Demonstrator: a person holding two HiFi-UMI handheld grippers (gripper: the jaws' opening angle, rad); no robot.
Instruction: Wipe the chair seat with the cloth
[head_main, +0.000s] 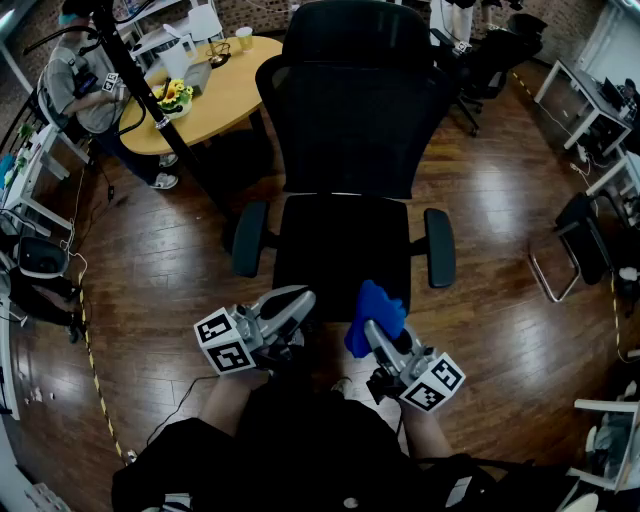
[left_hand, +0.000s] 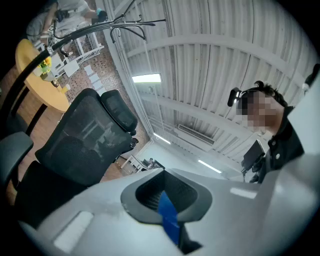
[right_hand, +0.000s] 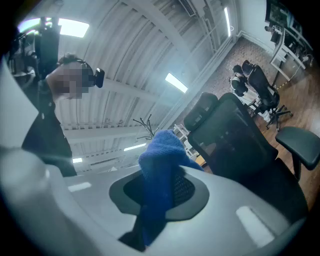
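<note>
Two claws are held low over a dark, glossy plank floor (head_main: 500, 250) in an office room. At the far left a seated person (head_main: 85, 95) is at a round yellow counter (head_main: 215, 95) that carries a bunch of flowers (head_main: 175, 95) and a cup (head_main: 244, 38), and a strip of yellow-and-black tape (head_main: 95, 370) runs along the floor below. The left claw (head_main: 290, 305) points at the front edge of the chair seat (head_main: 340, 250). In its own view the jaws are pressed together, with a narrow blue strip at the seam whose nature cannot be made out. The black office chair (head_main: 350, 100) stands in the middle facing the person, its mesh back upright and its seat bare. Just to the right, the right claw (head_main: 372, 328) is clenched on the blue cloth (head_main: 380, 300), which bunches up above the jaws at the seat's front right corner. Whether the cloth touches the seat cannot be told. Farther right are a second black chair (head_main: 585, 240) and white desks (head_main: 590, 100) along the wall.
</note>
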